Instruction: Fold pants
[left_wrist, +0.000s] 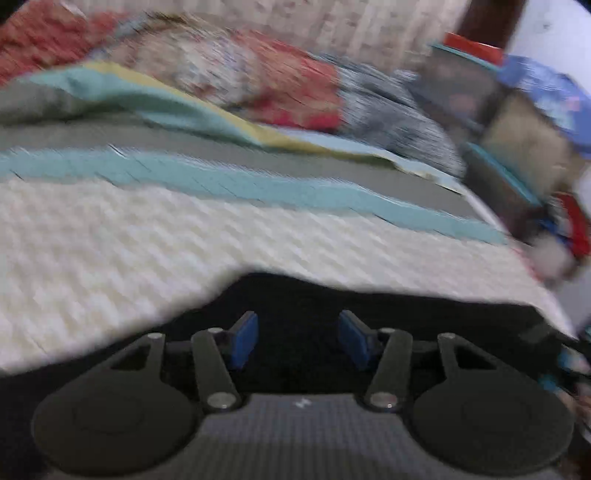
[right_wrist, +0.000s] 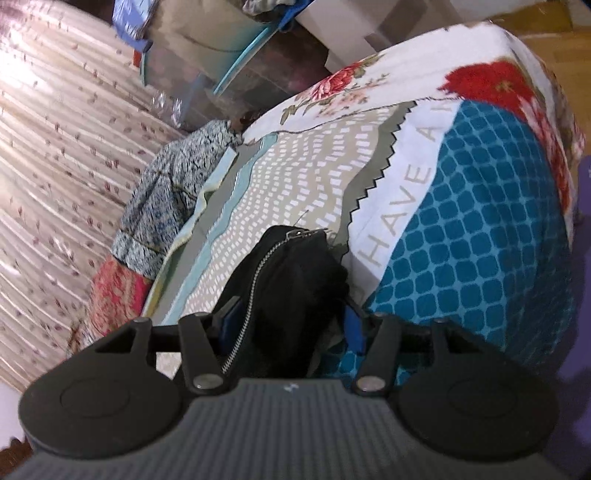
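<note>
The black pants lie on the patterned bedspread, their dark cloth filling the bottom of the blurred left wrist view. My left gripper is open just above the cloth, with nothing between its blue pads. In the right wrist view the pants are a bunched black fold with a silver zipper showing. My right gripper is closed on this bunch, which fills the gap between the blue pads, and holds it over the bedspread.
A crumpled blue-and-white garment and a red patterned cloth lie at the bed's edge by a striped curtain. Stacked boxes and a teal-rimmed bin stand beyond the bed. Red floral bedding is piled at the far side.
</note>
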